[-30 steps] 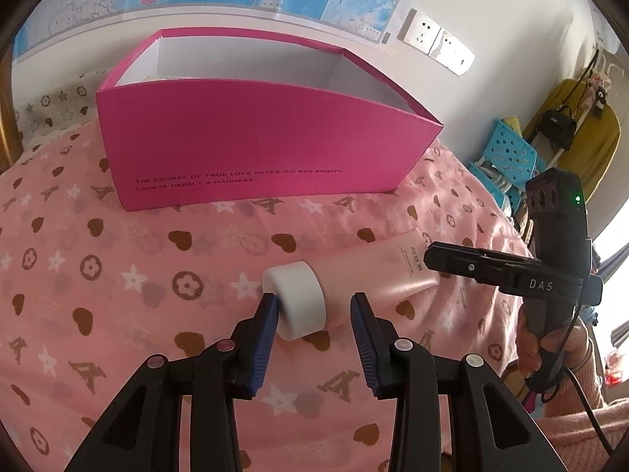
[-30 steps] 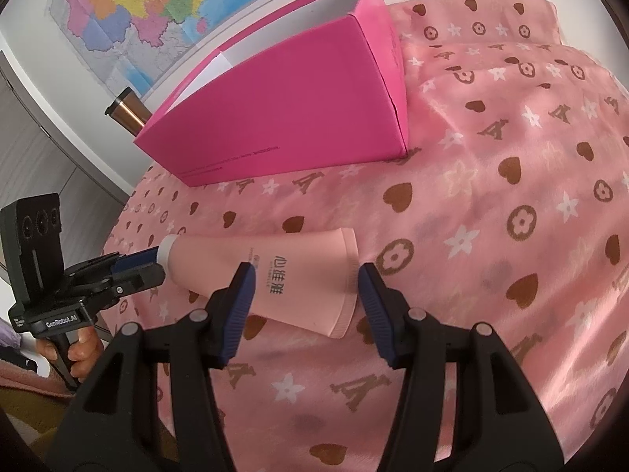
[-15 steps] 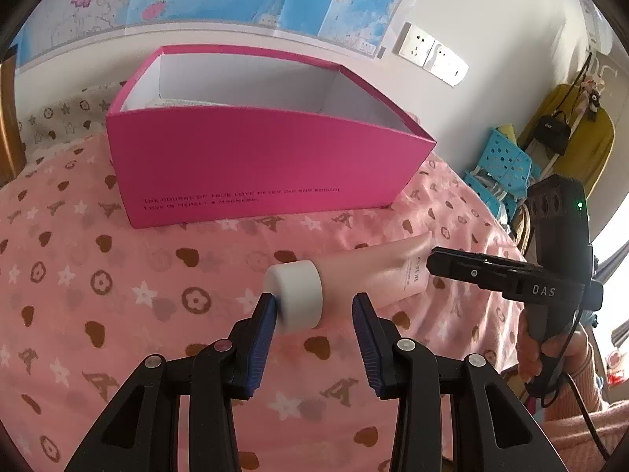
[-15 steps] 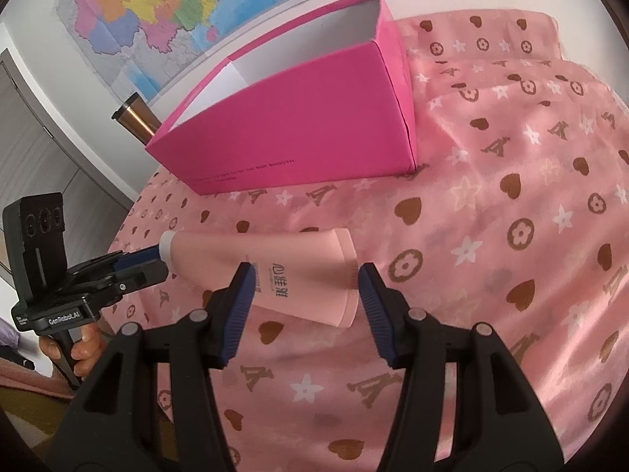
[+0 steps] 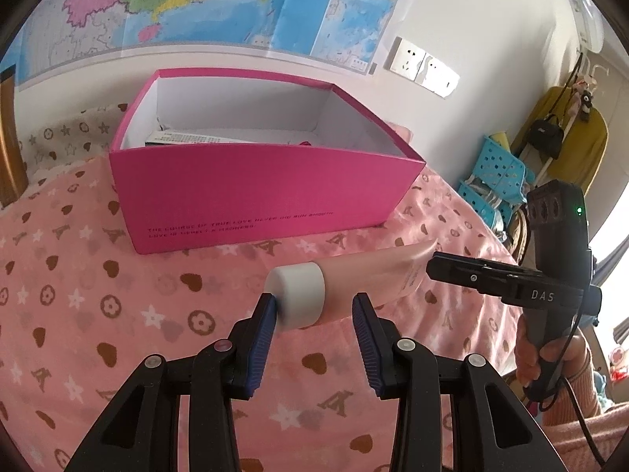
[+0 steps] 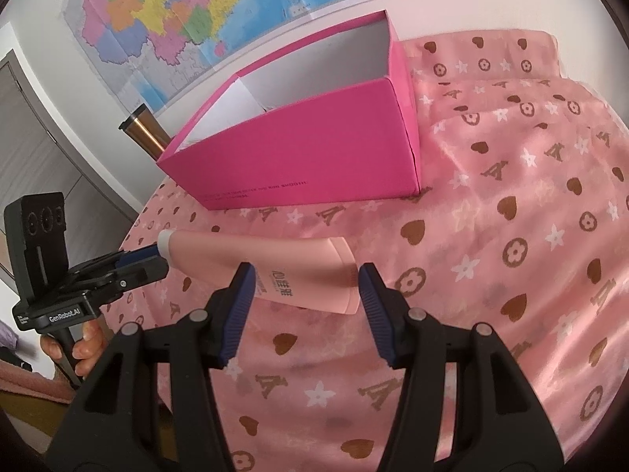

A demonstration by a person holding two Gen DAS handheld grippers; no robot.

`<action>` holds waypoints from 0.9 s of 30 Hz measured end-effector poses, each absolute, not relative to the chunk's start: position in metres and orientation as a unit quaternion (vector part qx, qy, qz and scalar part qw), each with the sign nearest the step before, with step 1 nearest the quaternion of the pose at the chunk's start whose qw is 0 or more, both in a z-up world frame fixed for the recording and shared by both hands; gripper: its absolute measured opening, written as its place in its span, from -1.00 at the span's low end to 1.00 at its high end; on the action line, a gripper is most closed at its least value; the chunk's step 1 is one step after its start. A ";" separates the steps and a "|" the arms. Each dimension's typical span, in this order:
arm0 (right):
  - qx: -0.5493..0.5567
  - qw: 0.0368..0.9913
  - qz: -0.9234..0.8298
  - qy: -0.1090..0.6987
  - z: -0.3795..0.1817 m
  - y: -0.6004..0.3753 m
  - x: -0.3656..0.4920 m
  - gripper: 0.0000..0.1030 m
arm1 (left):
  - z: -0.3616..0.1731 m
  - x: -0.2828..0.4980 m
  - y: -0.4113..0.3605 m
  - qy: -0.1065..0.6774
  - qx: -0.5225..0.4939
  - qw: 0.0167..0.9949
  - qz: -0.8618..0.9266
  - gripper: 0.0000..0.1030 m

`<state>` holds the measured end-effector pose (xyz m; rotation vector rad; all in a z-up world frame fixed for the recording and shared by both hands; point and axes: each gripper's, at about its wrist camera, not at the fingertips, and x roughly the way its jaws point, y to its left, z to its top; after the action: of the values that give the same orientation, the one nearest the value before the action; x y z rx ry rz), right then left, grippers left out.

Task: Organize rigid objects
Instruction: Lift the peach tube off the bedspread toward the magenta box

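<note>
Left wrist view: one left gripper (image 5: 314,312), one pink tube (image 5: 369,279) with one white cap (image 5: 297,293), one pink box (image 5: 267,192), all over a pink cloth (image 5: 98,275) printed with hearts, stars and flowers.
Left gripper fingers: two, blue-padded, spread apart around the cap; the left pad (image 5: 265,326) touches the cap's side, the other pad stands clear of it.
Right wrist view: one right gripper (image 6: 302,295), fingers (image 6: 240,299) apart on either side of the tube's (image 6: 259,263) flat crimped end; whether the pads touch the tube cannot be told.
Tube: one, lying across between the two grippers, cap toward the left gripper, crimped end toward the right; it looks raised off the cloth (image 6: 511,236), but that is not certain.
Printing on tube: one dark vertical line of characters near the crimped end.
Box: one (image 6: 314,149), open-topped, white inside, standing on the cloth beyond the tube and apart from it; one line of small dark text low on its front wall.
Box contents: a flat printed packet (image 5: 184,138) lies at the left end of the floor; count of items inside cannot be told.
Wall: maps (image 5: 204,0) above the box, two white sockets (image 5: 420,65) to the right.
Baskets: blue ones (image 5: 499,173) stacked at far right.
Metal cylinder: one (image 6: 143,131), behind the box.
</note>
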<state>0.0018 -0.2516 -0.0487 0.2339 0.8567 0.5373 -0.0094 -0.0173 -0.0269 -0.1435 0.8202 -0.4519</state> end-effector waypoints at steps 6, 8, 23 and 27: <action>0.110 0.871 0.254 0.406 -0.047 -0.251 0.000 0.11 | -0.024 -0.010 -0.019 0.392 -0.068 0.891 -0.218 -0.23; 0.110 0.872 0.253 0.406 -0.046 -0.251 0.000 0.11 | -0.023 -0.010 -0.020 0.390 -0.068 0.892 -0.218 -0.23; 0.107 0.878 0.247 0.395 -0.038 -0.250 -0.002 0.11 | -0.012 -0.011 -0.020 0.373 -0.065 0.898 -0.222 -0.23; 0.105 0.880 0.247 0.391 -0.036 -0.249 -0.003 0.11 | -0.011 -0.012 -0.018 0.370 -0.067 0.900 -0.222 -0.23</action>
<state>-0.0026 -0.2490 -0.0358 0.2192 0.8156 0.5153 -0.0120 -0.0184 -0.0108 -0.1377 0.7668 -0.4588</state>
